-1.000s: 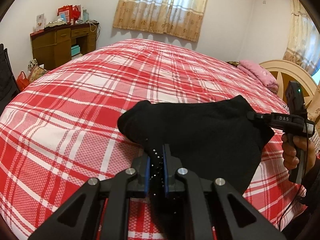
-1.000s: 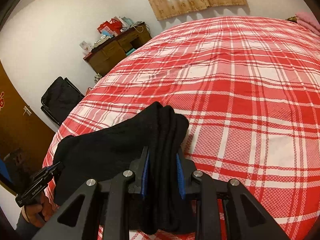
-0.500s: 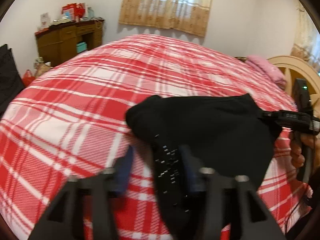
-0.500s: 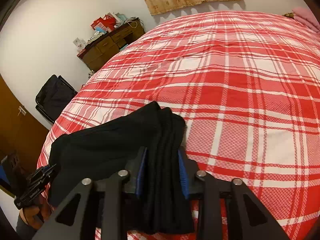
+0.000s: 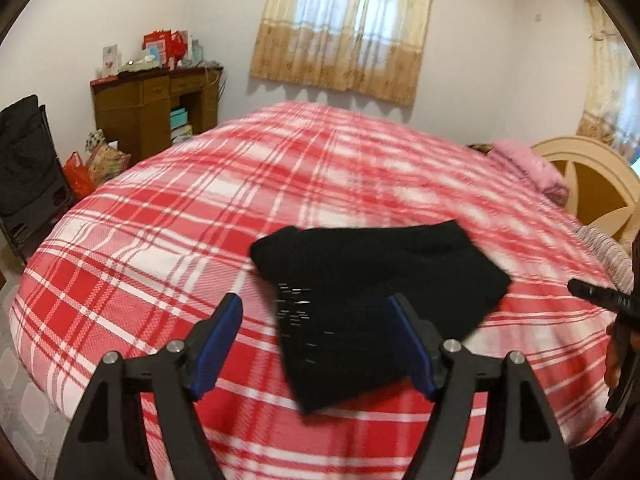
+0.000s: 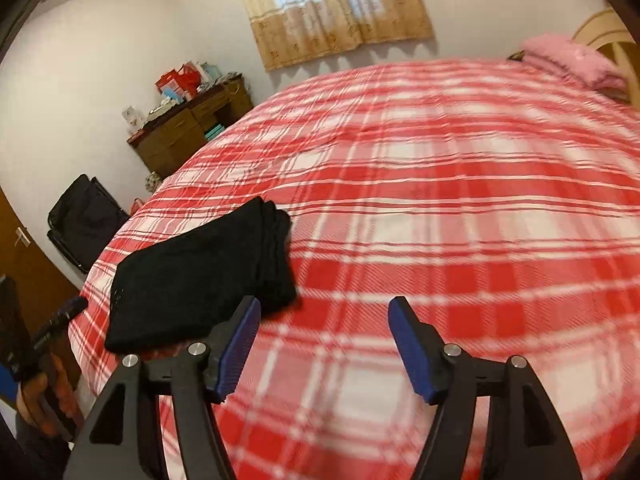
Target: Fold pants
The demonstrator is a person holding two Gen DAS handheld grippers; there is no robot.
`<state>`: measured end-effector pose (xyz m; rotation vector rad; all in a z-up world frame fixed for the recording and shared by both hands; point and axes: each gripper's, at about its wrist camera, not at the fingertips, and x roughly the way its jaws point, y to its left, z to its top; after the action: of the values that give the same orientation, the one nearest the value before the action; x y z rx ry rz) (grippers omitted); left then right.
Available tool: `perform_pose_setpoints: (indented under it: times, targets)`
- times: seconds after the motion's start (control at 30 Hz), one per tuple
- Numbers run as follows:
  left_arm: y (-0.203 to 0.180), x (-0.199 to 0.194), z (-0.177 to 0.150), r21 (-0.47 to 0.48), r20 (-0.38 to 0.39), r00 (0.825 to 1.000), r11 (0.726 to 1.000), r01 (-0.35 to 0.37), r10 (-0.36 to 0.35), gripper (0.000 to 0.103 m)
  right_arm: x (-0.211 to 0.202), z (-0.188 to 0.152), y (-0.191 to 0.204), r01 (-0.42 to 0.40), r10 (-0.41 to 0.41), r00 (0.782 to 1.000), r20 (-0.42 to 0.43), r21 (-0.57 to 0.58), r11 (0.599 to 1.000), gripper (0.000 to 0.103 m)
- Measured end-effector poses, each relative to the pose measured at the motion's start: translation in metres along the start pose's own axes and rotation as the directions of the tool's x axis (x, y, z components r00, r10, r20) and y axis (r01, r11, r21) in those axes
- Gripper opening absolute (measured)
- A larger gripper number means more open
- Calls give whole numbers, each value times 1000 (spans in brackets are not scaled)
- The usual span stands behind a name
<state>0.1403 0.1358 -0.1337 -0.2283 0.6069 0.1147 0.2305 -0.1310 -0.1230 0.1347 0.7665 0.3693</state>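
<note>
Pants [image 5: 372,292] lie folded near our edge of the bed [image 5: 200,208]. We see left gripper [image 5: 318,340] and right gripper [image 6: 324,340] opening, nothing pinched between either's jaws.

A: Where are the folded black pants [image 6: 200,272]?
B: Flat on the red plaid bed [image 6: 440,200], left of the right gripper [image 6: 324,320].
A: Its jaws?
B: Opening, with nothing between them.
</note>
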Motion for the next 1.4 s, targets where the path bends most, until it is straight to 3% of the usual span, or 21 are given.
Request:
perform_pose_setpoints:
  times: [0.3,0.43,0.53,0.83,1.4]
  targets:
    - [-29,-46,-1,47,62,997,998,42,-45,80,-83,-21,11,14,-10,993,116,-32,999,72]
    - [-32,-61,2,55,90,995,997,45,-49,80,-92,-23,28,21,-9,991,132,-88,996,73]
    - [-35,-65,3,66,109,993,997,38,-45,91,-94,-26,39,2,12,993,120,-118,993,73]
    - [-40,-65,-1,91,112,992,995,41,-51,92,-110,-27,51,19,5,987,161,-146,989,76]
    - [-47,-71,-6,119,127,991,993,16,-31,103,-125,-24,50,38,-7,978,209,-146,989,78]
